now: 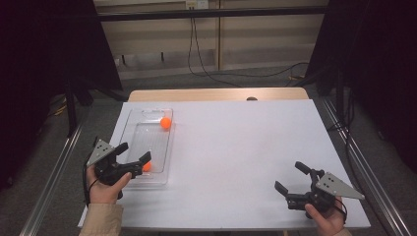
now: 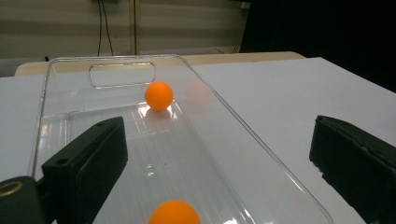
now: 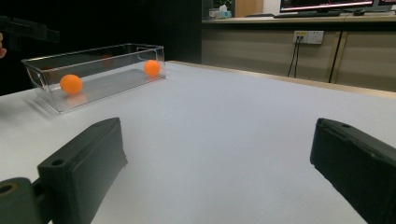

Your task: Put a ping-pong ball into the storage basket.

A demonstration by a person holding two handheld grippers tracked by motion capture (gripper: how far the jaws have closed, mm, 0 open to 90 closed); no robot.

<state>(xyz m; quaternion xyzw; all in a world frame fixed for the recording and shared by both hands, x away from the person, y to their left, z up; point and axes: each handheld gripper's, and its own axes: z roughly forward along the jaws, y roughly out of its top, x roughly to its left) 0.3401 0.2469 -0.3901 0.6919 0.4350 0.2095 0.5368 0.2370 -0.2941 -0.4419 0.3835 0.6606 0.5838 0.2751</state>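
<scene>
Two small orange balls sat inside the clear rectangular plastic tray (image 1: 129, 147) on the left part of the white table (image 1: 236, 157), one ball at the far end (image 1: 165, 123) and the other at the near end (image 1: 146, 166), well apart from each other. The left gripper (image 1: 134, 153) hovered right at the tray's near end with its jaws spread wide and nothing between them; in the left gripper view the near ball (image 2: 173, 213) peeked up from the bottom edge between the jaws, while the far ball (image 2: 159, 95) rested by the tray's cut-out handle. The right gripper (image 1: 290, 177) was parked near the table's right front corner, jaws also wide apart and holding nothing, well away from the tray (image 3: 93, 74). Looked like the person was at the reach step, lining up on the near ball for a pick. Guessing the next move would call for dipping the left jaws down inside the tray walls, straddling the ball and closing gently, since a light round ball like that would probably roll or squirt out if pinched off-centre.
</scene>
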